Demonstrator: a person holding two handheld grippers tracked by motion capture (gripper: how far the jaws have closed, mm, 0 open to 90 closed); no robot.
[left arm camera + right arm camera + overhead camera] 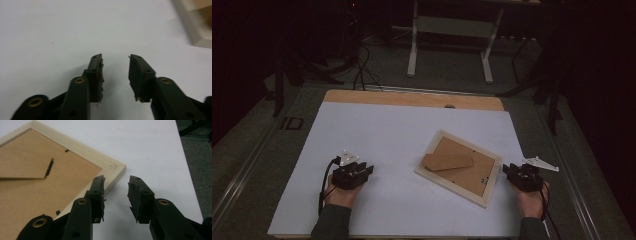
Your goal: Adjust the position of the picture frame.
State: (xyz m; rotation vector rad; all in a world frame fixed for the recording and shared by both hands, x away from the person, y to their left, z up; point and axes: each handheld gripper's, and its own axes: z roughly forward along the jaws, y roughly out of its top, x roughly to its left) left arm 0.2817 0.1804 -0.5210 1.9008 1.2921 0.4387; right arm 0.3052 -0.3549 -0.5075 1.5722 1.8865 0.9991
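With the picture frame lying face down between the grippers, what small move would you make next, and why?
Probably ease the right gripper forward so its open fingers straddle the picture frame's near corner. That corner sits just ahead of them, untouched, while the left gripper rests open over bare table.

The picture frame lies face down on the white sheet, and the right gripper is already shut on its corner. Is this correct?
Not quite. The picture frame does lie face down, but the right gripper is open: in the right gripper view its jaws stand apart beside the frame's corner, with nothing between them.

Frame (pixel 197 22) cut off at edge, blurred; stand (pixel 25 167) partly cropped.
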